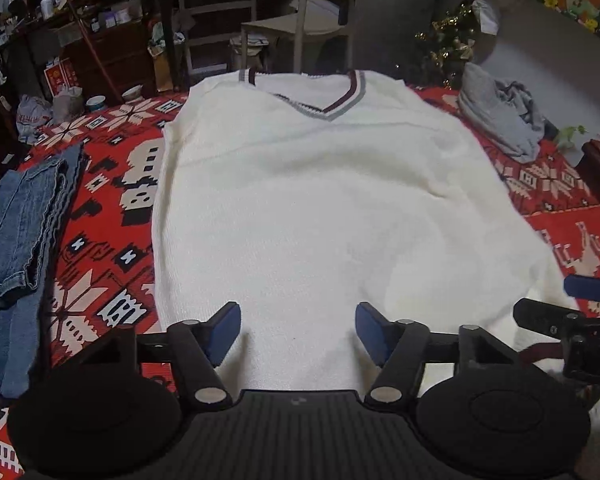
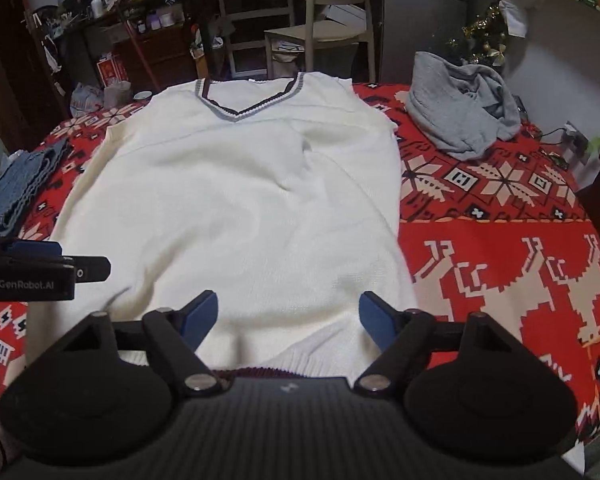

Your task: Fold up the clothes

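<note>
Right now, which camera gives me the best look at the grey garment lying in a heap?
The right wrist view: the grey garment sits whole and large on the red patterned cover, right of the white sweater. The left wrist view shows the same heap smaller, squeezed toward the distorted right edge.

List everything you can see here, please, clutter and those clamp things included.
sweater: one, white, V-neck trimmed grey and maroon, spread flat mid-blanket
blanket: one, red with snowflake and reindeer pattern, under the clothes
jeans: one pair, blue, at the blanket's left edge
grey garment: one, crumpled, far right of the blanket
chair: one, beige, beyond the blanket
shelves: dark, cluttered, back left
left gripper: black, blue pads, open over the hem
right gripper: same, open over the hem
</note>
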Demonstrator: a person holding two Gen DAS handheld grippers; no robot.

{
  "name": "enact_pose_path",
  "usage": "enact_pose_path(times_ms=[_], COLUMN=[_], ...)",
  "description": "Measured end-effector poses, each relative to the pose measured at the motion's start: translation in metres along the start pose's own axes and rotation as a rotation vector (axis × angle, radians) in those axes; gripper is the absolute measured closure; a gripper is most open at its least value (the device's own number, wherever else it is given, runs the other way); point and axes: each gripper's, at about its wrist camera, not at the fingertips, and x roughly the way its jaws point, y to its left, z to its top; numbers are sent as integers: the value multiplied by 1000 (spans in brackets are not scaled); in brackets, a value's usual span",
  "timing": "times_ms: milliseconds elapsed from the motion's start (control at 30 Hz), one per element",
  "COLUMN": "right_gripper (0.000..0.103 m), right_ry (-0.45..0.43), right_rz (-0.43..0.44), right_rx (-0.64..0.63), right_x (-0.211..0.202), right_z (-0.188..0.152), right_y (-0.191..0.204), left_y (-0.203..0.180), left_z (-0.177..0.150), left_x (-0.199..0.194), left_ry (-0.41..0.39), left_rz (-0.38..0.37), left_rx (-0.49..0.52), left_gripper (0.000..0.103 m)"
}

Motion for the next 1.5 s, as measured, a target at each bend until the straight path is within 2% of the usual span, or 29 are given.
enact_pose_path(times_ms=[33, 100, 167, 267, 600, 767, 967, 1033, 1200, 1300, 1333, 1367, 1500], right_gripper=[31, 44, 54, 57, 56, 56, 56, 56, 56, 56, 56, 56, 57], right_ry=[4, 15, 20, 12, -52, -48, -48, -43, -29, -29, -29, -29, -11], right_rz=[3, 5, 9, 31, 145, 116, 103, 111, 118, 116, 112, 109, 97], right_rx=[8, 23, 32, 49, 225, 264, 267, 265, 262, 266, 271, 275, 301], right_x=[-2, -5, -9, -16, -37, -40, -44, -44, -42, -44, -44, -46, -51], right_z=[-1, -4, -6, -10, -25, -30, -28, -28, -30, -30, -30, -30, -33], right_y=[-1, -3, -5, -10, -53, -68, -76, -75, -74, -76, -77, -80, -92], left_y=[0, -1, -2, -2, 21, 41, 60, 64, 57, 52, 50, 50, 55], left_z=[-1, -3, -6, -13, -45, -58, -67, -72, -81, -80, -80, -80, -79], left_x=[-4, -11, -15, -22, -42, -36, -38, -37, -30, -26, -26, -25, -28], left_ry=[-2, -5, 1, 0, -3, 47, 93, 117, 178, 192, 194, 197, 196], left_rz=[-3, -7, -8, 1, -1, -2, -79, -127, -195, -181, -174, -160, -124], left_rx=[-4, -11, -6, 4, -62, -117, -199, -232, -241, -208, -199, -194, -189], left_gripper=[47, 53, 62, 67, 69, 70, 70, 70, 72, 72, 77, 90, 96])
